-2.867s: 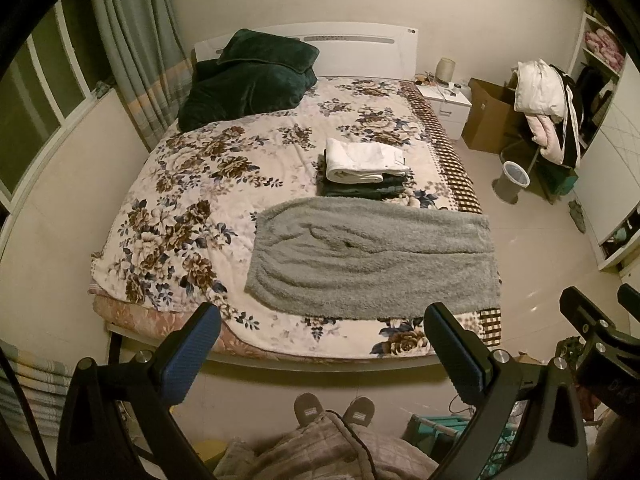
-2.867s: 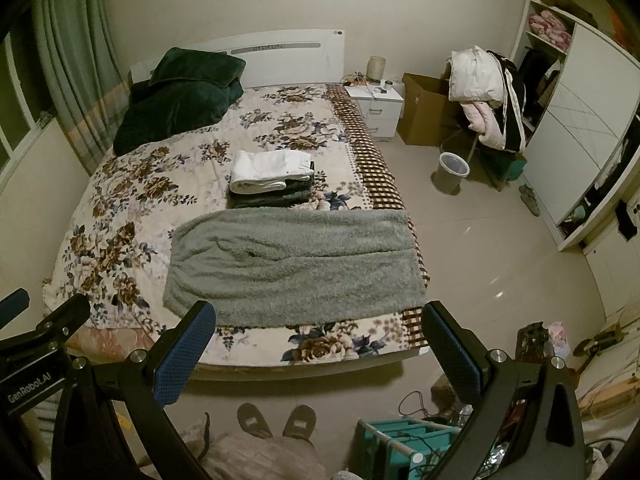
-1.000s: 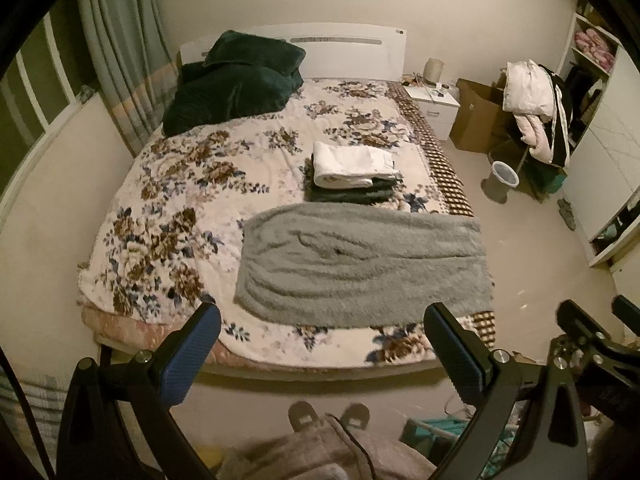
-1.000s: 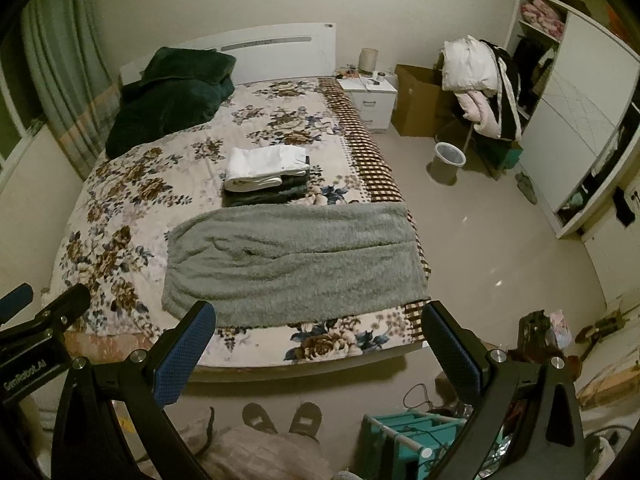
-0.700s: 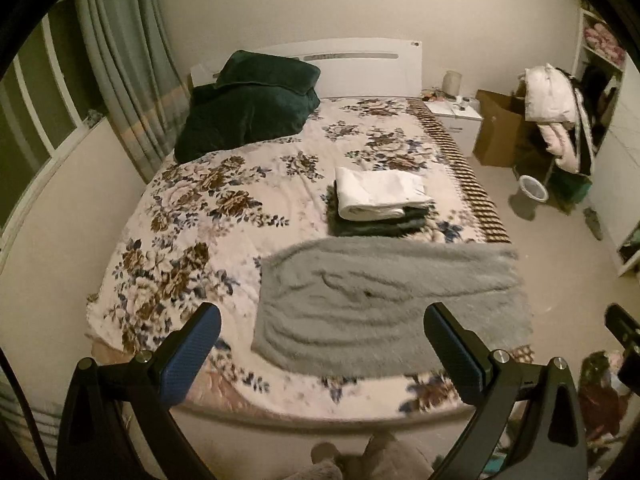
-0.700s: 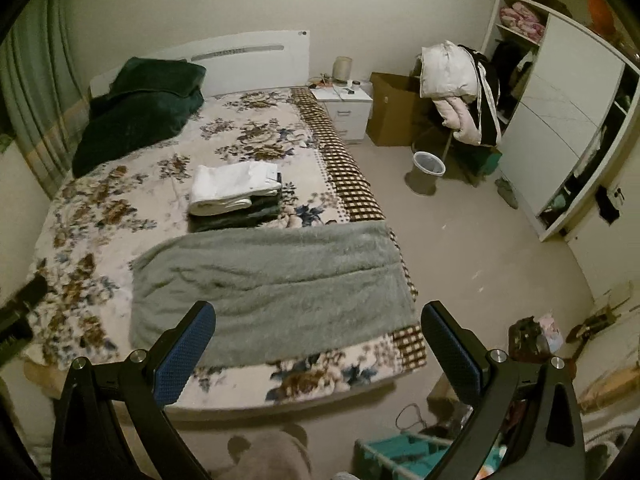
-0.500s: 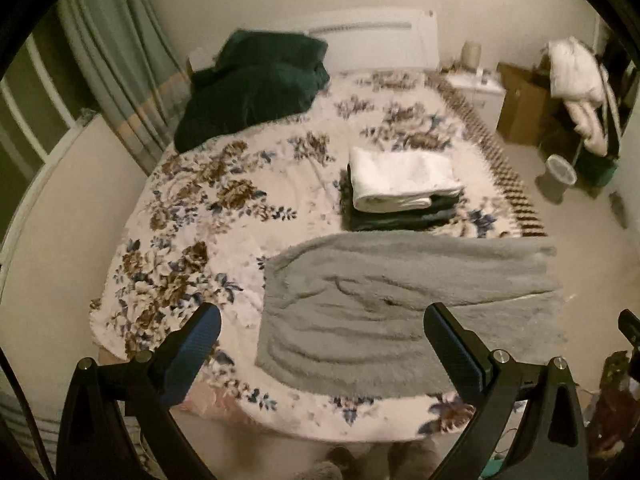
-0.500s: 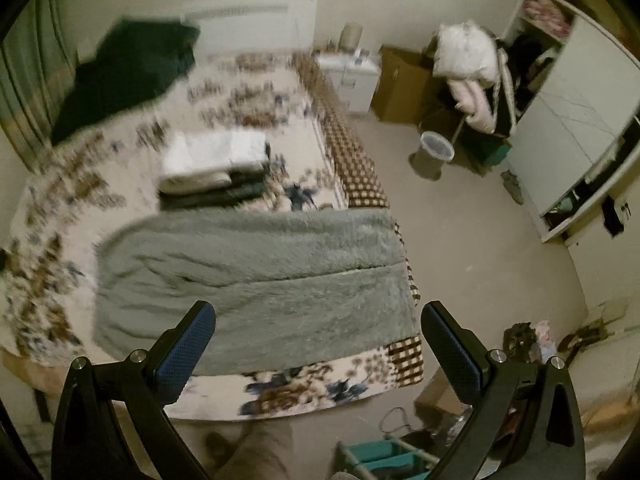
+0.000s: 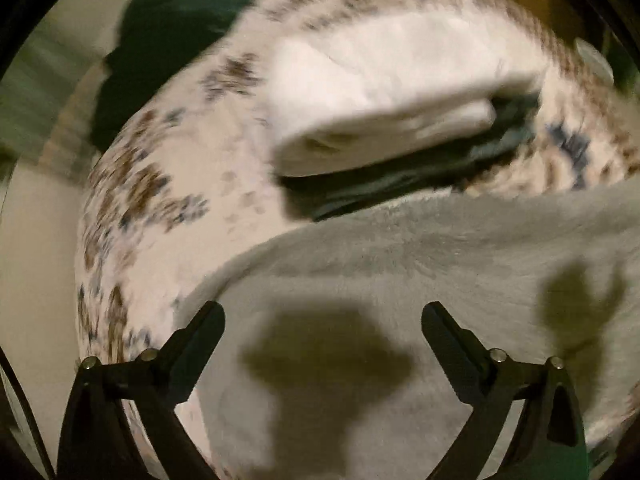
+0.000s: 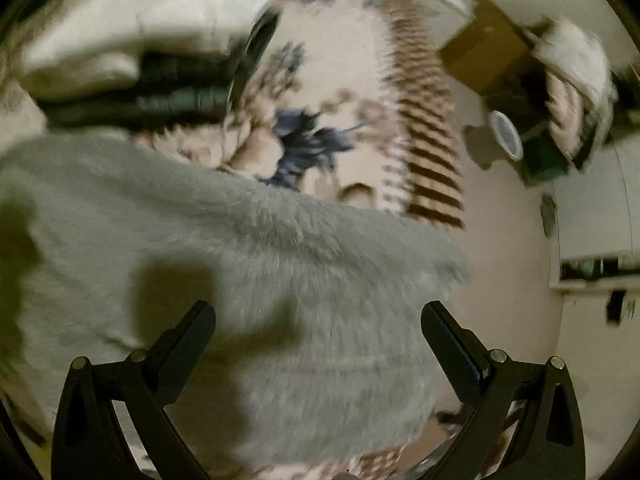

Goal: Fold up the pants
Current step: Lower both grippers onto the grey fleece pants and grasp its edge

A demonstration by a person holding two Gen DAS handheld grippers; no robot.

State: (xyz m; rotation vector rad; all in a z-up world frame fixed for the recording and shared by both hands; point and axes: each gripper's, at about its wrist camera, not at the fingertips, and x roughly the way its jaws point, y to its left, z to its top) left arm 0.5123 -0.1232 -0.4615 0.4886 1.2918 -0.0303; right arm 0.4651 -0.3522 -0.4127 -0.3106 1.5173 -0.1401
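Both the left gripper (image 9: 322, 320) and right gripper (image 10: 318, 318) hung spread wide above grey fleece pants (image 10: 280, 256) on a floral bedspread (image 9: 168, 184), beside a wardrobe (image 10: 592, 216).

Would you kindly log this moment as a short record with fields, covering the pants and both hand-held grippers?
garment: fuzzy grey pants, spread flat on the floral bedspread
left hand-held gripper: open, above the pants, holding nothing
right hand-held gripper: open, above the pants near the bed's side edge, holding nothing
behind pants: folded stack, white piece on dark ones
fold: not yet begun
image: motion-blurred
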